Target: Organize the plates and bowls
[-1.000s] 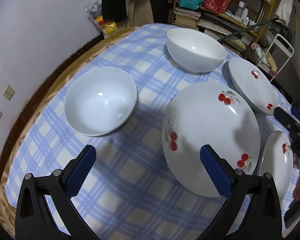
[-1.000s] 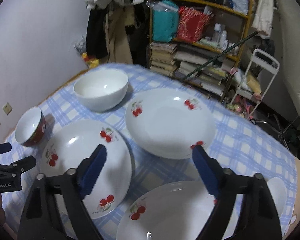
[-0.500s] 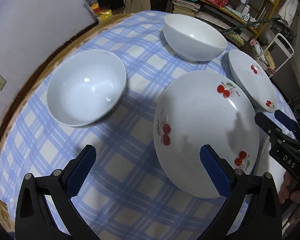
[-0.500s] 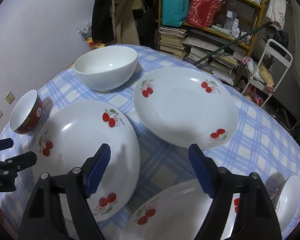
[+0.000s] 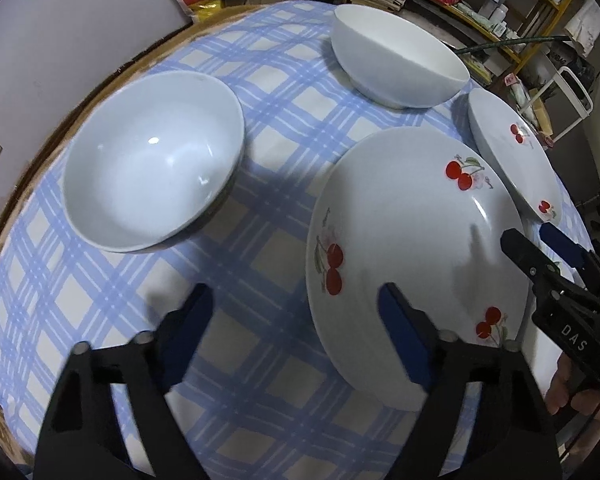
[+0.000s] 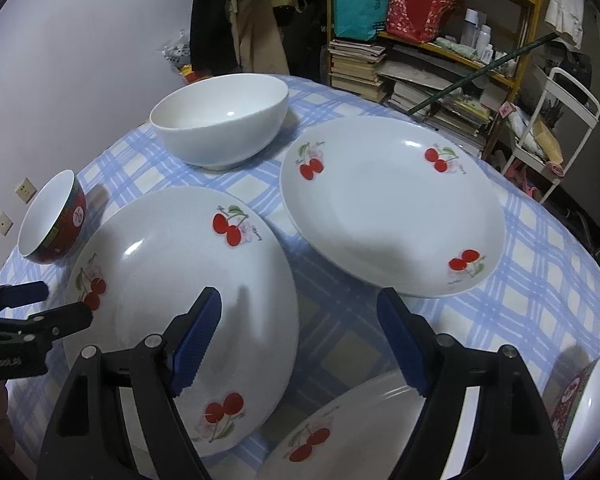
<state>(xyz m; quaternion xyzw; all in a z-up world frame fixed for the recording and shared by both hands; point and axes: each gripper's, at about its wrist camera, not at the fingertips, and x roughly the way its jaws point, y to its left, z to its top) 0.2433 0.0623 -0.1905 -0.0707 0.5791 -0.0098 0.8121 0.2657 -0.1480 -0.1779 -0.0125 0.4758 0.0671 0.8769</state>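
Several white cherry-print plates and bowls lie on a blue-checked tablecloth. In the left wrist view my left gripper (image 5: 296,336) is open and empty, its right finger over the edge of a cherry plate (image 5: 412,248), with a bowl (image 5: 152,168) to its left and a white bowl (image 5: 400,64) farther back. In the right wrist view my right gripper (image 6: 300,344) is open and empty above the gap between the near-left cherry plate (image 6: 172,308) and a second plate (image 6: 392,208). A third plate (image 6: 340,432) lies under it. A red-sided bowl (image 6: 54,220) sits at left.
The round table's wooden edge (image 5: 112,76) runs close to a wall at left. Shelves of books and bags (image 6: 420,52) and a white cart (image 6: 560,128) stand behind the table. Another small red-sided bowl (image 6: 588,404) sits at the right edge.
Both grippers have moved forward and lower over the table, so the plates and bowls look larger. Both stay open, with narrower jaws than a second ago. No dish has moved.
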